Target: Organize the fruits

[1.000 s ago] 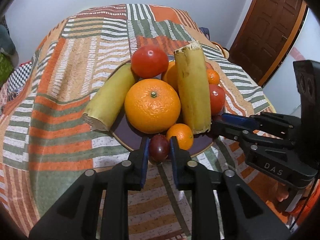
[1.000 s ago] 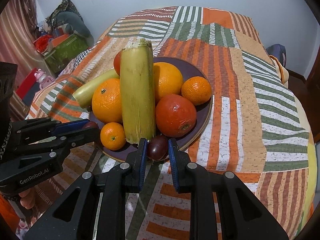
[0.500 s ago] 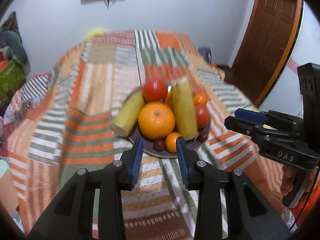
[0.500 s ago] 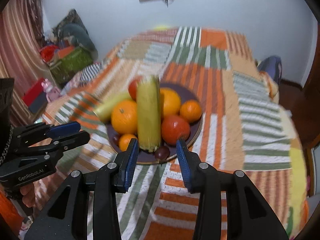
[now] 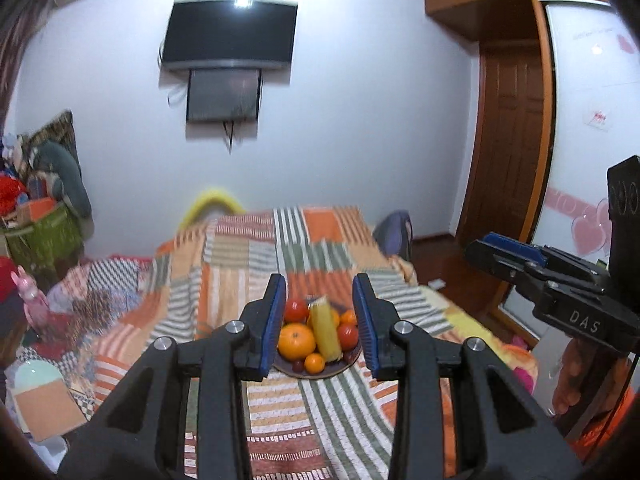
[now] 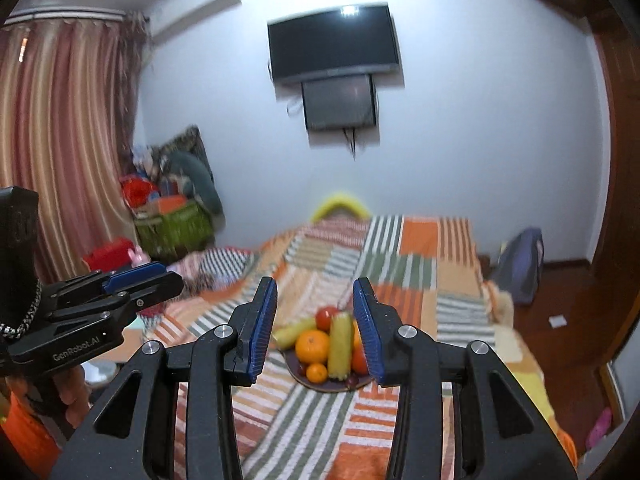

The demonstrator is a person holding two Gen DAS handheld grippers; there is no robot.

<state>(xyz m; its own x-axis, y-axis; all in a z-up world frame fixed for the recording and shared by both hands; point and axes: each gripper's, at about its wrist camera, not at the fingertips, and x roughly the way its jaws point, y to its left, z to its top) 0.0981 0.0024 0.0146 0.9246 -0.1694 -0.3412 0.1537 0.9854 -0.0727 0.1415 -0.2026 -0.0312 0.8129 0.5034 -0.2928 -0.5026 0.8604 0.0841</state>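
Fruits [image 5: 316, 338] piled on dark plate [image 5: 320, 372] | bed [image 5: 280, 264] with striped blanket carries plate near its 6 o'clock end | left hand-held gripper [image 5: 320, 320] released, empty, well back from plate | right hand-held gripper [image 6: 316, 320] released, empty | large orange [image 6: 313, 346] at pile's 9 o'clock
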